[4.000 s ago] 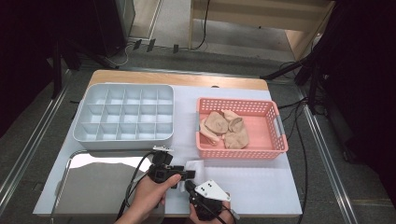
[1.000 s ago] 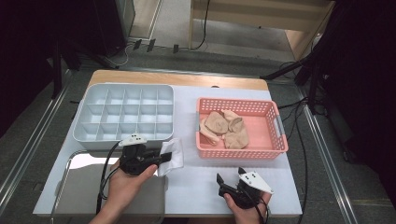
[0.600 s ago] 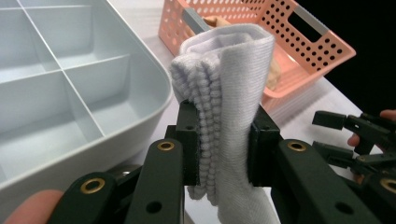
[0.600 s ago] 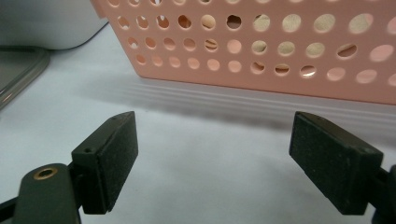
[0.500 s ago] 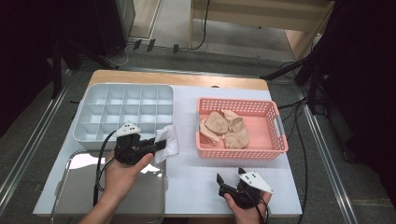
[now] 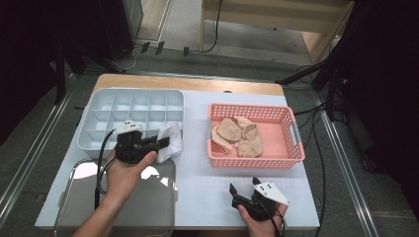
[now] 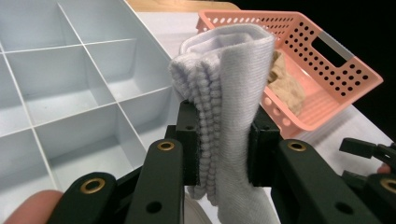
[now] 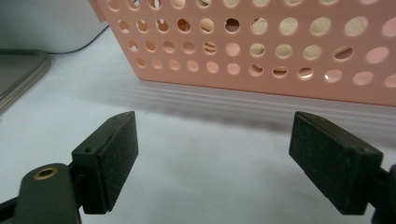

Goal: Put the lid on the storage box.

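My left gripper (image 6: 165,141) (image 7: 223,147) is shut on a folded white sock (image 6: 171,139) (image 7: 229,88), held just above the near right corner of the pale compartment tray (image 6: 99,114) (image 7: 60,79). A pink perforated basket (image 6: 286,148) (image 7: 327,70) (image 8: 261,46) at the right holds several tan socks (image 6: 239,136) (image 7: 285,84). My right gripper (image 6: 244,186) (image 8: 212,156) stands open and empty on the white mat, close in front of the basket's near wall.
A shiny metal tray (image 6: 148,207) (image 8: 18,77) lies at the near left under the left hand. The white mat (image 6: 207,197) covers the table between tray and basket. Cables trail off the table's right side.
My left gripper has carried the white sock from the front middle of the table leftward and farther back to the compartment tray's corner. The right gripper drew back to the near right and stayed there.
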`<state>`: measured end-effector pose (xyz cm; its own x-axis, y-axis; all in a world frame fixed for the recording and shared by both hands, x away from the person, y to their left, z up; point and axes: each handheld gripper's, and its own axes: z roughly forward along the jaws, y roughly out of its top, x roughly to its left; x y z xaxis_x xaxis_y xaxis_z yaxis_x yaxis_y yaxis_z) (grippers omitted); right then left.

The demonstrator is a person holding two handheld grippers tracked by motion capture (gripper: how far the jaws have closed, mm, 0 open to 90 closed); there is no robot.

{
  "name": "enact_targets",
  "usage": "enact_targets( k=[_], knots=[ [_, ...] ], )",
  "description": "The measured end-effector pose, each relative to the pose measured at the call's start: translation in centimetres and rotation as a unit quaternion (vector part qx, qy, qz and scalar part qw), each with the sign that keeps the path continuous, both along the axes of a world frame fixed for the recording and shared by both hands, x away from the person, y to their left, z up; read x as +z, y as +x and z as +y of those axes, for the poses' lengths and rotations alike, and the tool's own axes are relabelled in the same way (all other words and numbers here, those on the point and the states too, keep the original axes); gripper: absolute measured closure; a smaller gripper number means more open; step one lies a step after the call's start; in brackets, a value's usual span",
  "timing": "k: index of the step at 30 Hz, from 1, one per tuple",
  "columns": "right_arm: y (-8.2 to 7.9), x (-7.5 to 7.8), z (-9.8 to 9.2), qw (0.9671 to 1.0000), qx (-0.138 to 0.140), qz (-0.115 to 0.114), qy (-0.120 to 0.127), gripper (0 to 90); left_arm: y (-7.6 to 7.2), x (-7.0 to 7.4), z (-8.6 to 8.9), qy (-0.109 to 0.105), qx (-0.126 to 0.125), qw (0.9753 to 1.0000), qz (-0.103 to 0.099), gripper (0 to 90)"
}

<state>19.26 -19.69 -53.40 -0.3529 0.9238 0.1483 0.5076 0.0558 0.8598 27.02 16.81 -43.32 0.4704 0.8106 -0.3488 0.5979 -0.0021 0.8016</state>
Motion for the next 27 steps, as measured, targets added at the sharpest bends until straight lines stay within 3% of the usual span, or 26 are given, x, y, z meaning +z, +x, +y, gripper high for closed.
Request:
enact_targets(
  k=[5, 8, 11, 27],
  knots=[
    [0.0, 0.0, 0.0, 1.0, -0.001, 0.0, 0.0, 15.6, 0.3, 0.4, 0.3, 0.009, 0.015, 0.9997, -0.017, 72.6],
    [0.0, 0.0, 0.0, 1.0, -0.001, 0.0, 0.0, 15.6, 0.4, 0.6, 0.2, 0.03, 0.025, 0.9987, -0.032, 72.5],
    [0.0, 0.0, 0.0, 1.0, -0.002, 0.001, 0.0, 15.6, 0.9, 0.4, 0.1, 0.039, 0.029, 0.9982, -0.035, 72.5],
    [0.0, 0.0, 0.0, 1.0, -0.001, 0.003, 0.003, 15.6, 2.9, -0.2, -0.4, 0.039, 0.033, 0.9985, -0.018, 72.4]
  ],
)
